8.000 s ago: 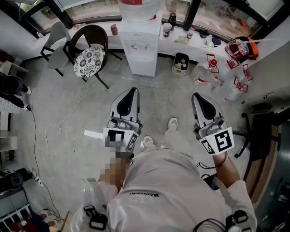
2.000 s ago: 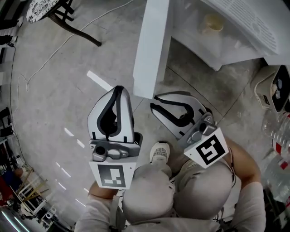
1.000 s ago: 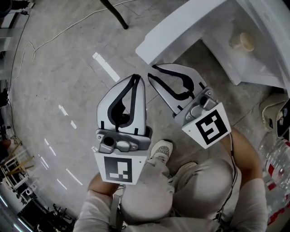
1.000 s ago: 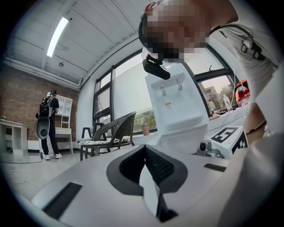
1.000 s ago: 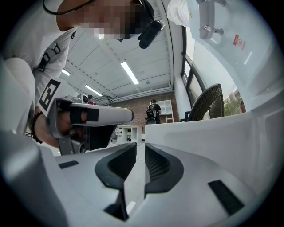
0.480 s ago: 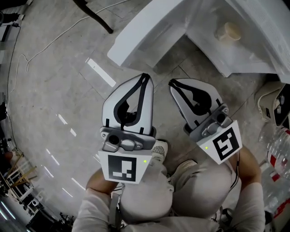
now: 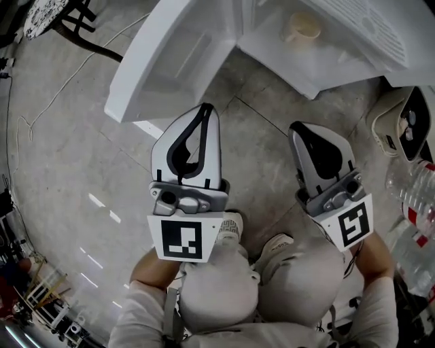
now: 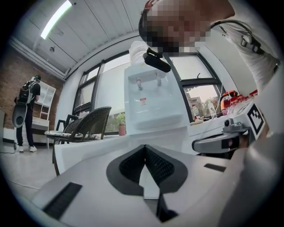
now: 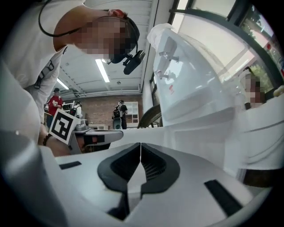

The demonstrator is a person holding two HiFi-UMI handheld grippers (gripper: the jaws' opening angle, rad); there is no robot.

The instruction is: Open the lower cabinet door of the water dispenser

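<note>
The white water dispenser (image 8: 151, 102) (image 9: 191, 88) stands ahead of me. In the head view its lower cabinet door (image 7: 163, 68) hangs wide open to the left. Inside the cabinet (image 7: 285, 53) stands a pale cup (image 7: 304, 27). My left gripper (image 7: 206, 107) (image 8: 144, 146) is shut and empty, its tip just below the door's free edge. My right gripper (image 7: 297, 127) (image 9: 140, 144) sits lower right, apart from the door and in front of the open cabinet. Its jaws have just been closing with nothing between them, and the tips now meet.
A dark chair (image 7: 61, 17) and a floor cable (image 7: 54, 81) lie at upper left. A small white appliance (image 7: 401, 122) and plastic bottles (image 7: 411, 197) stand at the right edge. My shoes (image 7: 230, 228) are below the grippers. People stand far back (image 8: 26, 111).
The door has swung further open to the left. The right gripper let go of its edge, drew back to the right and closed. The left gripper shifted slightly.
</note>
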